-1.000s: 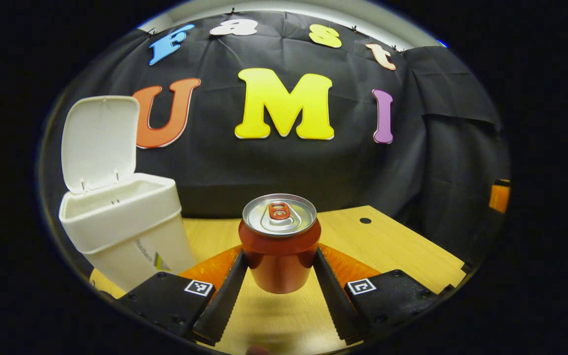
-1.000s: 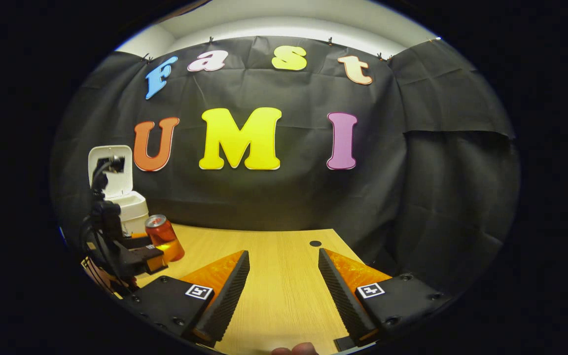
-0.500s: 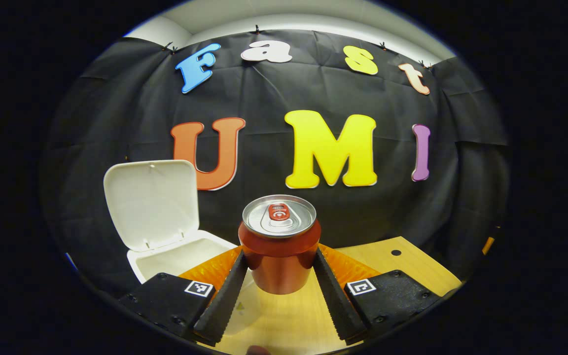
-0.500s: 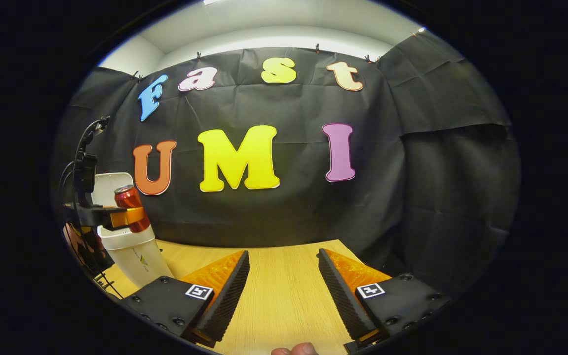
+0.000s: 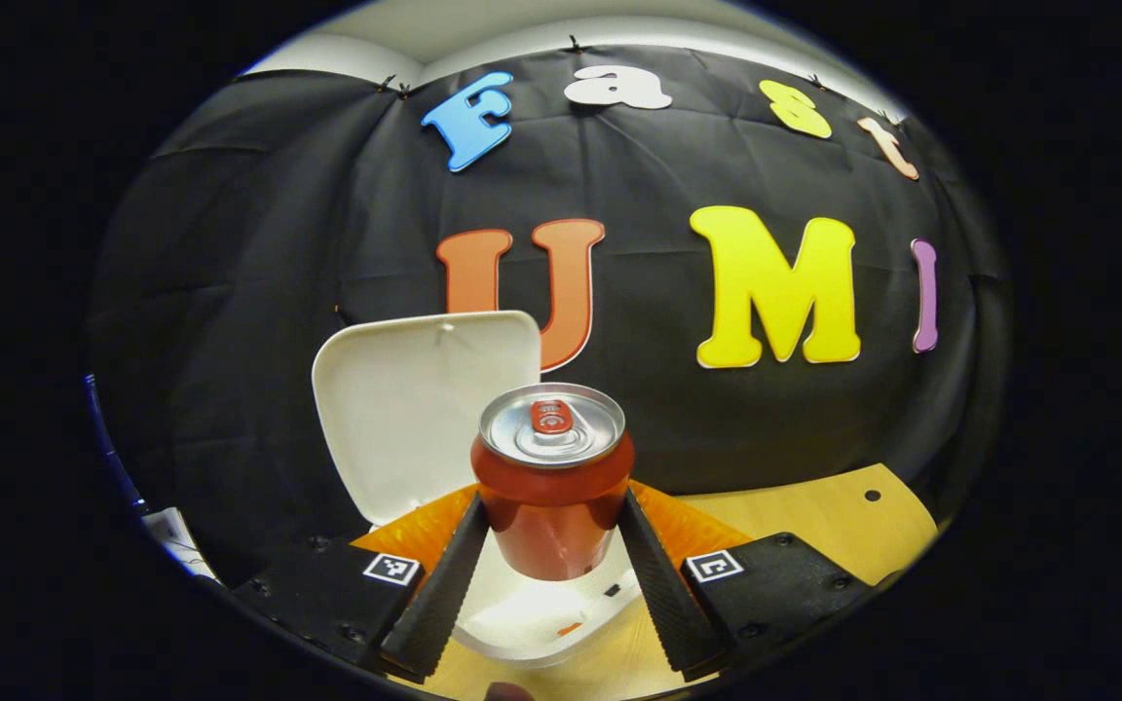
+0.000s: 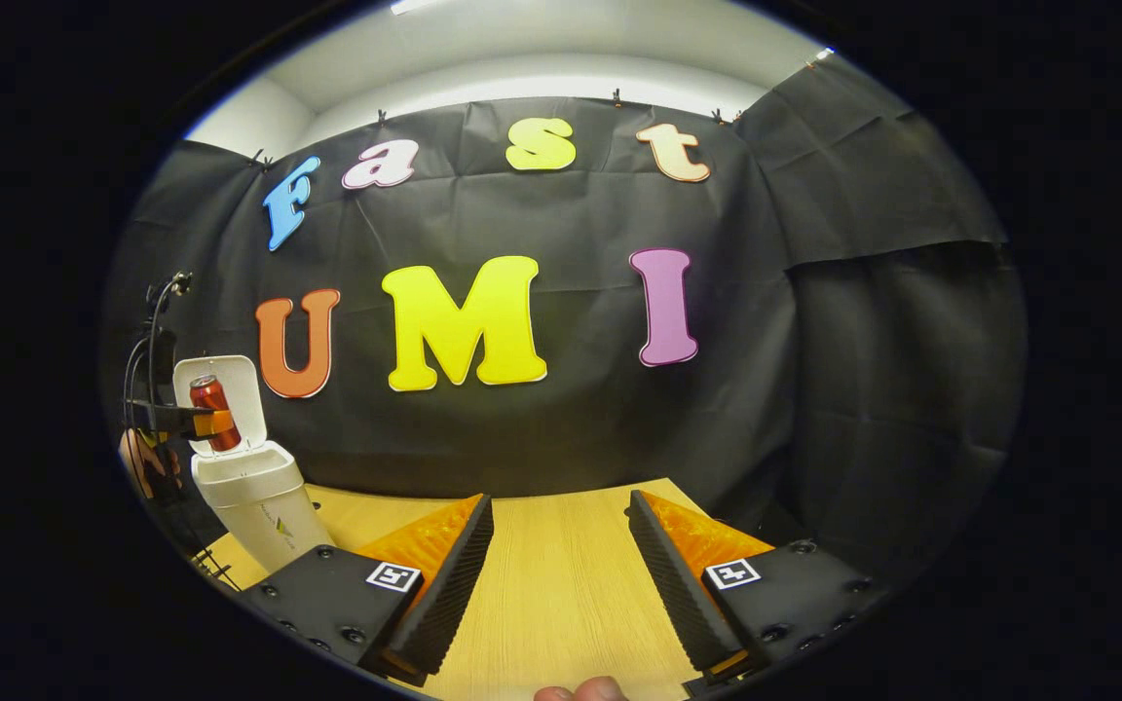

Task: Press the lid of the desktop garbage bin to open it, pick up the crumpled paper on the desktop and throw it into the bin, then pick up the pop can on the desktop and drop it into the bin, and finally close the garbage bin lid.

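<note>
The left hand-held gripper [image 5: 553,526] clamps an upright red aluminium pop can [image 5: 551,487] above the open white plastic bin [image 5: 542,613]. The right hand-held gripper [image 6: 561,531] is spread apart over the wooden tabletop [image 6: 561,594].

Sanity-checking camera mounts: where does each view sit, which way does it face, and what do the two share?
Left gripper view: rides the left gripper, looking along its fingers, which clamp the pop can above the open bin toward the booth wall.
Right gripper view: rides the right gripper, open over the desk, facing the wall; a fingertip shows below.
Shared: can, bin, raised lid, desk.
</note>
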`<state>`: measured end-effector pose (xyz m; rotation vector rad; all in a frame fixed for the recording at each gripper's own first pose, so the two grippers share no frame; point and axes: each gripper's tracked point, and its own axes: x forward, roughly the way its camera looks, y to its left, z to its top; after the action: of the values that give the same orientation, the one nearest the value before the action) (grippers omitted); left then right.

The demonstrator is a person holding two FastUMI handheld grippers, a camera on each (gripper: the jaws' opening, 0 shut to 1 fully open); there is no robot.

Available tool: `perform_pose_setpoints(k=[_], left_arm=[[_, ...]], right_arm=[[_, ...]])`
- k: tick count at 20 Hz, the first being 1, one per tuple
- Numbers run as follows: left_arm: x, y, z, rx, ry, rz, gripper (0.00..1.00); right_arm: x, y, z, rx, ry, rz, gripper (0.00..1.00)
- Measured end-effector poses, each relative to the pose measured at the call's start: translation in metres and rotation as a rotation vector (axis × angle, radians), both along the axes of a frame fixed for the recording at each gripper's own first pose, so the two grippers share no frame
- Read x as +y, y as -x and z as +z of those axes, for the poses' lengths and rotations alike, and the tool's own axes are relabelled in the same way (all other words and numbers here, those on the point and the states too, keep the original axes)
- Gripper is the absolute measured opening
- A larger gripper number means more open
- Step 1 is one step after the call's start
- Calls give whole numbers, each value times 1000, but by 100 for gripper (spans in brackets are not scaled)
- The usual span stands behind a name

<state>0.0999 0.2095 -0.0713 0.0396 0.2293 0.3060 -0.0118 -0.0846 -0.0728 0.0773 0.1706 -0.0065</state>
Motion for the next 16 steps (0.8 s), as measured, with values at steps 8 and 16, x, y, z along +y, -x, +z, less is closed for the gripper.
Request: perform_pose_setpoints(k=[8,16], left_arm=[[14,-16,-26,46,16,30,85],[20,-15,-39,65,34,46,88]], right_arm=[[16,-1,-5,20,23,31,90],[17,-3,-8,35,15,29,90]])
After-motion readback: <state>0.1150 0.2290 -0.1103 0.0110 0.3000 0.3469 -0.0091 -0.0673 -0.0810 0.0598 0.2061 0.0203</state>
